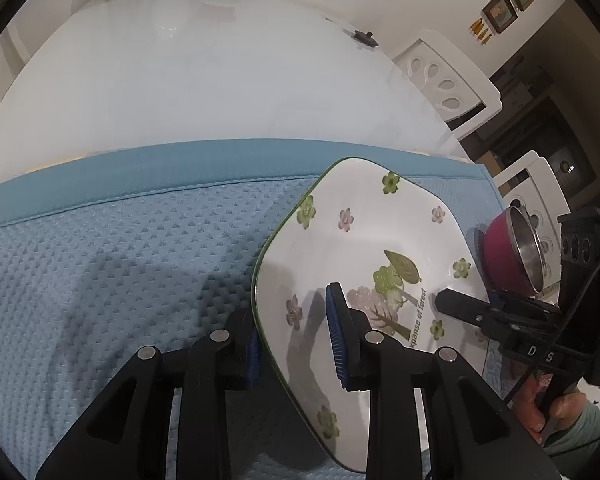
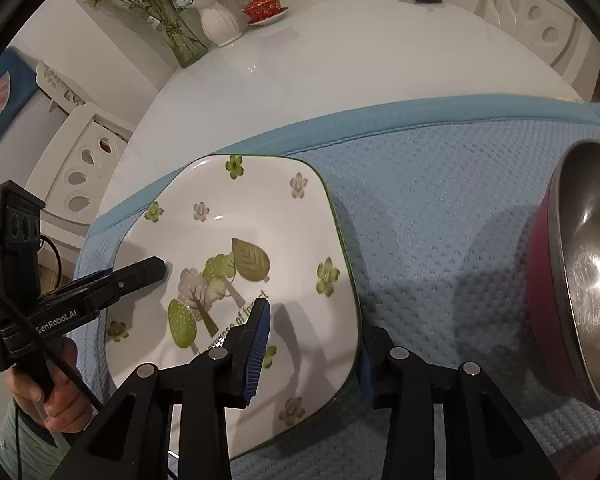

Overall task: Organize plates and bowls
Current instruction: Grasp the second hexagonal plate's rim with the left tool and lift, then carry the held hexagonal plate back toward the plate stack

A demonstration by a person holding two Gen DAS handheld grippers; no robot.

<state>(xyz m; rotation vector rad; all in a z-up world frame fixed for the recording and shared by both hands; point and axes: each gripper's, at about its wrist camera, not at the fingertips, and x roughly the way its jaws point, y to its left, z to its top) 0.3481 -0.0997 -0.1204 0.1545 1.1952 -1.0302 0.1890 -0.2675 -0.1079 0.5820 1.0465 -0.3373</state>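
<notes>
Both black grippers, the left gripper [image 1: 296,344] and the right gripper [image 2: 312,356], are showing blue ribbed pads [image 1: 337,344], silver screws, trailing cables; a sleeve [image 1: 580,428] is looking perhaps pale green.

One plate [image 2: 236,240], one bowl [image 2: 580,280], two claws, two vases

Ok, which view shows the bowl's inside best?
The right wrist view: the bowl is large at the right edge, its shiny steel inside facing the camera. In the left wrist view the bowl is small, mostly its red outside, only a sliver of the inside.
</notes>
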